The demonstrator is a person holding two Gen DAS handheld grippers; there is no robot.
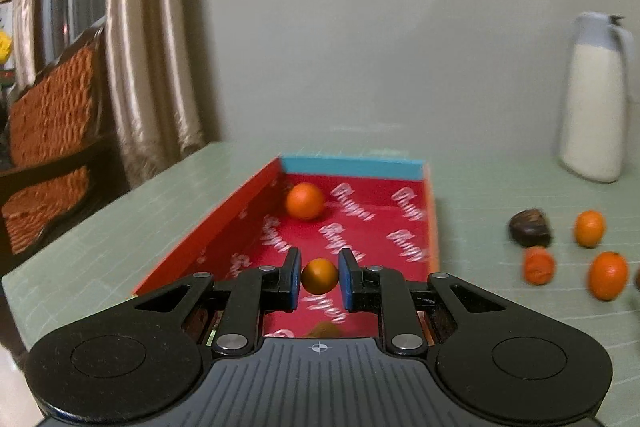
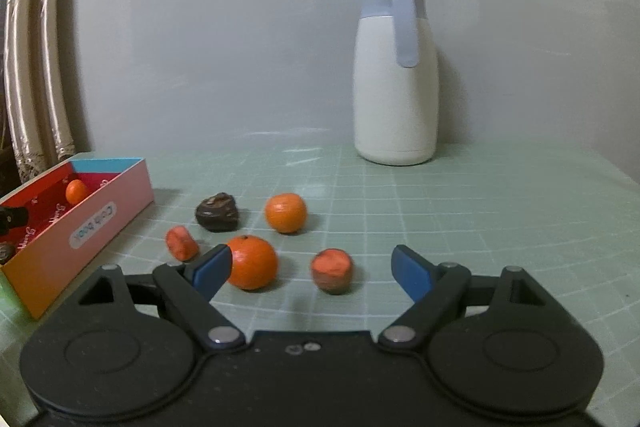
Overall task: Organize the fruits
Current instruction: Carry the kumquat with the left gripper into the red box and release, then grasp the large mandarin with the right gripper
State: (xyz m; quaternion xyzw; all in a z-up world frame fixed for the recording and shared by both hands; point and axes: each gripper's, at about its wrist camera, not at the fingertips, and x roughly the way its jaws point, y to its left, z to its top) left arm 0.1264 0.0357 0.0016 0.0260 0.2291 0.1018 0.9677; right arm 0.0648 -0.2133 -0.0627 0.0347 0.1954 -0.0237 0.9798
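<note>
In the left wrist view my left gripper point(image 1: 319, 277) is over the red-lined box point(image 1: 224, 227) with a small orange point(image 1: 319, 275) between its blue pads; small gaps show at both sides, so the grip is unclear. Another orange point(image 1: 305, 200) lies at the box's far end. In the right wrist view my right gripper point(image 2: 312, 269) is open and empty, low over the green mat. An orange point(image 2: 253, 262) sits by its left finger and a reddish fruit piece point(image 2: 332, 269) lies between the fingers. Another orange point(image 2: 285, 212), a dark fruit point(image 2: 217, 211) and a second reddish piece point(image 2: 182, 243) lie beyond.
A white jug with a grey-blue lid point(image 2: 394, 79) stands at the back of the mat by the wall. The box point(image 2: 76, 219) sits at the mat's left. Curtains point(image 1: 152, 39) and an orange chair point(image 1: 52, 131) are off the table's left edge.
</note>
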